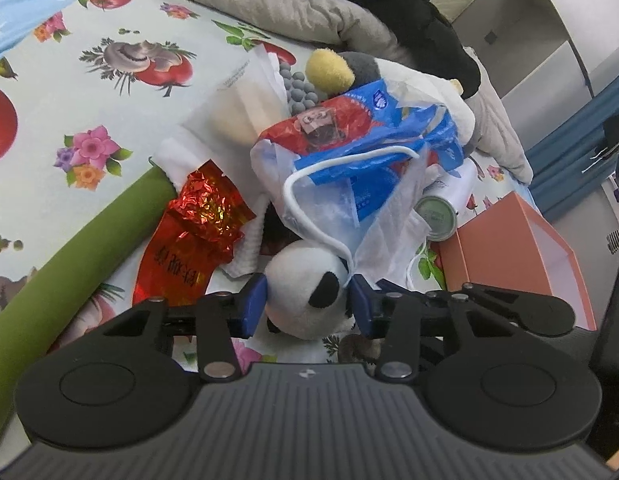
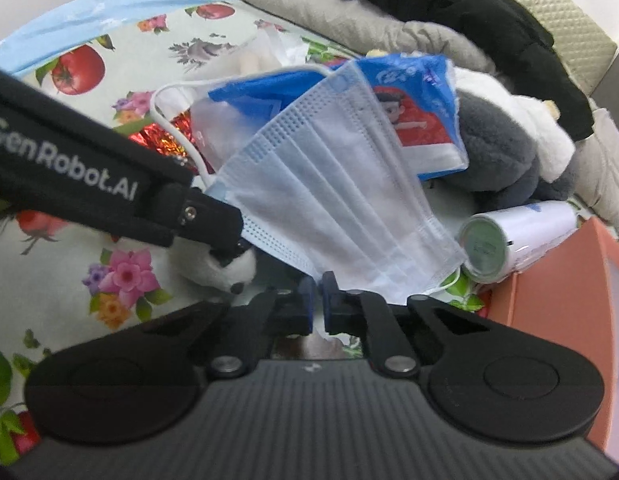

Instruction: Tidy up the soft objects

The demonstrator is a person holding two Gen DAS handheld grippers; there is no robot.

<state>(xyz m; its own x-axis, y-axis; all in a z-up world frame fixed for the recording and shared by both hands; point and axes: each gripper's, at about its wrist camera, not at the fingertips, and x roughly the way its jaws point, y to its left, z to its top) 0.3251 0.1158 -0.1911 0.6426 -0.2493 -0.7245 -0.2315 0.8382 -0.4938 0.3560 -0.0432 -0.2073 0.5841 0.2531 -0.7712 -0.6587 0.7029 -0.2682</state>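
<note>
A small black-and-white panda plush lies at the near end of a heap on the flowered cloth. My left gripper is shut on its head, one blue pad on each side. From the right wrist view the left gripper comes in from the left onto the panda plush. A pale blue face mask hangs tilted over the heap, and my right gripper is shut on its lower edge. Behind lie a blue-and-red tissue pack and a grey-and-white plush.
An orange box stands open at the right, with a white can lying against it. A green roll runs along the left, next to a red foil bag. Grey bedding and a black garment fill the back.
</note>
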